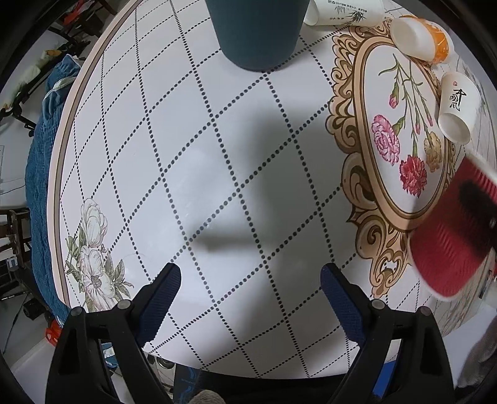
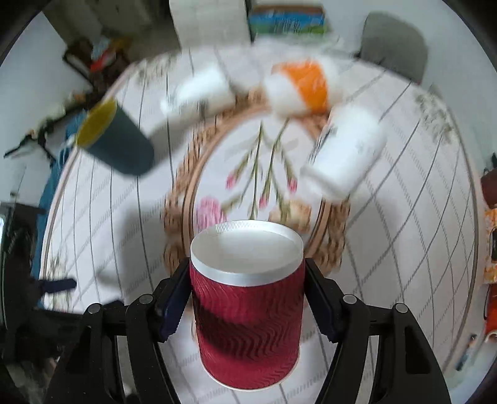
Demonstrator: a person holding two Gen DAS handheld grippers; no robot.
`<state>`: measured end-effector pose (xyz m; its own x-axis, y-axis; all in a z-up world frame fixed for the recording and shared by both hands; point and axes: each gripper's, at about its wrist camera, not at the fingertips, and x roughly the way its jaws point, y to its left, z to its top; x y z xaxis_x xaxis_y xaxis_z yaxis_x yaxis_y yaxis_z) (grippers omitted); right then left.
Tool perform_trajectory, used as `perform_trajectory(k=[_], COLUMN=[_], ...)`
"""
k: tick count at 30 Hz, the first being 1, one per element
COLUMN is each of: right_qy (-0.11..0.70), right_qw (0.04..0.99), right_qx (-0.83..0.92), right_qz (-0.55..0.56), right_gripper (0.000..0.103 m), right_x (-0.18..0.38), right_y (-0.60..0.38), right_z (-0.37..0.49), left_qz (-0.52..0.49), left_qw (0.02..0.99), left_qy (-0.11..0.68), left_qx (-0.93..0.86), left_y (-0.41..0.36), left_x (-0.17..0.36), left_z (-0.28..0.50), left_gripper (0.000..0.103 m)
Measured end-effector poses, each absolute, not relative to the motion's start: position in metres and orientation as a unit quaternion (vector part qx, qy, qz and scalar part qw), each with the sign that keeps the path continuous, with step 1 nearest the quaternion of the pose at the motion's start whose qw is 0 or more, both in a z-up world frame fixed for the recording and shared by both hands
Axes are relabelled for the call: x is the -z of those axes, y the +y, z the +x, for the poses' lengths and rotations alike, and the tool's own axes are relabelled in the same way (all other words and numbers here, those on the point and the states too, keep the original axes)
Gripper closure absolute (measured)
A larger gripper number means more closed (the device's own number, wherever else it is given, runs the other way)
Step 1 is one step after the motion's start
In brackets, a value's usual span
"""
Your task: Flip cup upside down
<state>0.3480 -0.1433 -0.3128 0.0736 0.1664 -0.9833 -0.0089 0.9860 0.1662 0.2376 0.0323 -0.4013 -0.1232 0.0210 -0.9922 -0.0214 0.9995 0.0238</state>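
A red ribbed paper cup (image 2: 247,314) with a white rim sits between the two fingers of my right gripper (image 2: 247,298), which is shut on its sides and holds it above the round table (image 2: 403,192); the white rim end faces away from the camera. The view is motion-blurred. The same red cup (image 1: 450,236) shows at the right edge of the left wrist view, tilted and blurred. My left gripper (image 1: 250,282) is open and empty over the table (image 1: 217,155), left of the cup.
A dark teal cup (image 1: 257,31) stands at the far side (image 2: 118,143). An orange-and-white cup (image 1: 419,39), a white cup with black characters (image 1: 456,107) and another white cup (image 1: 344,12) lie around the floral oval print (image 1: 403,133). A blue cloth (image 1: 40,174) hangs at the table's left.
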Motion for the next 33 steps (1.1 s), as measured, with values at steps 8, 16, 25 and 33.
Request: perform_trajectory(k=[8,16,25,33], right_qy=[0.592,0.605,0.650,0.646], right_qw=[0.802,0.793,0.758,0.759], right_qx=[-0.060,-0.069,-0.032,0.016], right_qz=[0.053,0.020,0.040,0.076], right_gripper=[0.032,0.031,0.018,0.007], right_x=[0.322,0.317,0.326,0.286], right_y=[-0.126,-0.117,-0.118,-0.137], right_z=[0.326,0.299,0.283,0.262], left_qz=[0.013,0.033,0.045,0.057], left_qw=[0.667,0.677,0.709,0.753], left_qy=[0.745,0.735,0.704,0.655], left_qx=[-0.013,-0.002,0.001,0.015], left_y=[0.014,-0.009,-0.025,-0.049], left_x=[0.399,0.395,0.370,0.316], left_z=[0.240,0.234,0.217,0.202], left_gripper=[0.011,0.011,0.011,0.011])
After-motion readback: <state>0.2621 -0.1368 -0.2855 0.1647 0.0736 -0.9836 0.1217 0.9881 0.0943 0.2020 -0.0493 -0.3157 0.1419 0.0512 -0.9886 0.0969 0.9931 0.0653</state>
